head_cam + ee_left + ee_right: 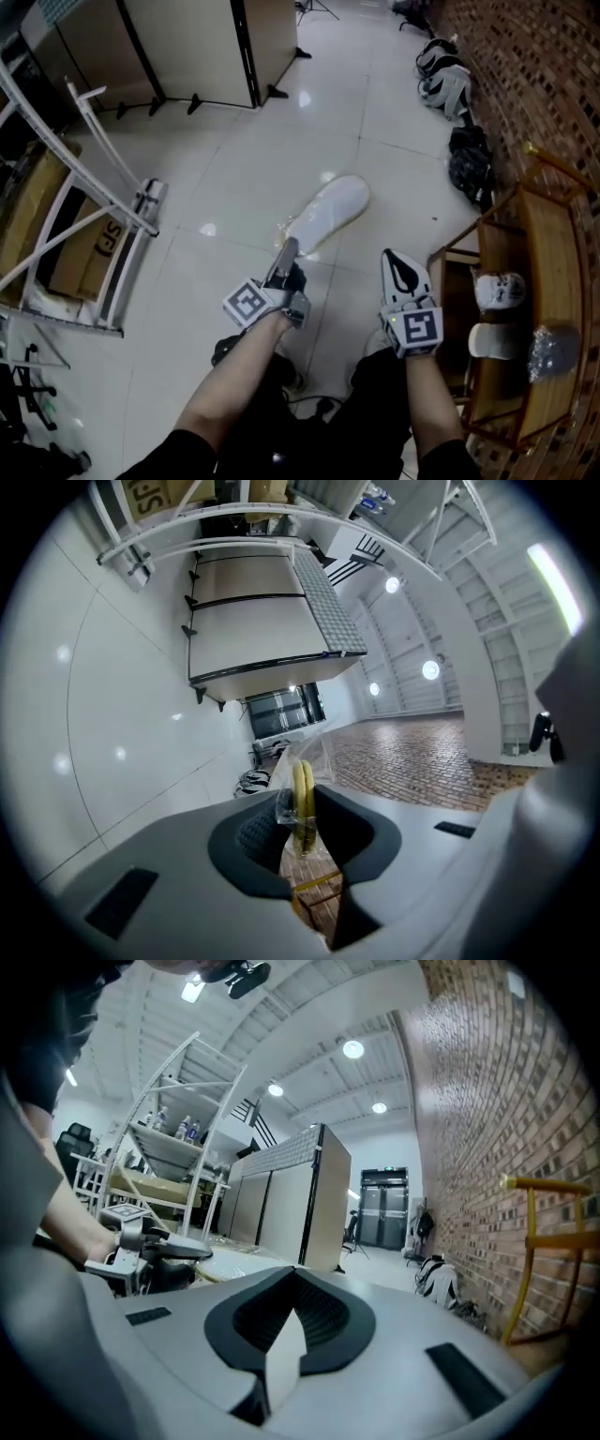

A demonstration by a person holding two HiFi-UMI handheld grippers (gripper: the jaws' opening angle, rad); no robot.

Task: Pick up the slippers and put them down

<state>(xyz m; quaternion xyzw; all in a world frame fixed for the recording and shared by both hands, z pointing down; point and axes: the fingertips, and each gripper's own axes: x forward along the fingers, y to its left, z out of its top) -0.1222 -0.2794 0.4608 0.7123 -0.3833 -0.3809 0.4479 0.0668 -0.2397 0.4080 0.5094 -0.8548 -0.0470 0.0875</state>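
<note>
A white slipper (333, 211) in a clear plastic wrap hangs above the tiled floor, at the middle of the head view. My left gripper (287, 249) is shut on its near end. In the left gripper view the dark pads pinch the slipper's yellowish edge (301, 778) and the crinkled plastic at my left gripper (302, 819). My right gripper (401, 267) is to the right of the slipper and apart from it, its jaws shut with nothing between them. In the right gripper view my right gripper (292, 1283) points along the brick wall, with the left gripper (141, 1252) off to its left.
A wooden rack (548, 234) stands at the right against the brick wall (544, 75), with white slippers (500, 291) on a shelf. Bags (469, 159) lie on the floor by the wall. A white metal shelf frame (103, 206) and a cardboard box (94, 248) are at the left.
</note>
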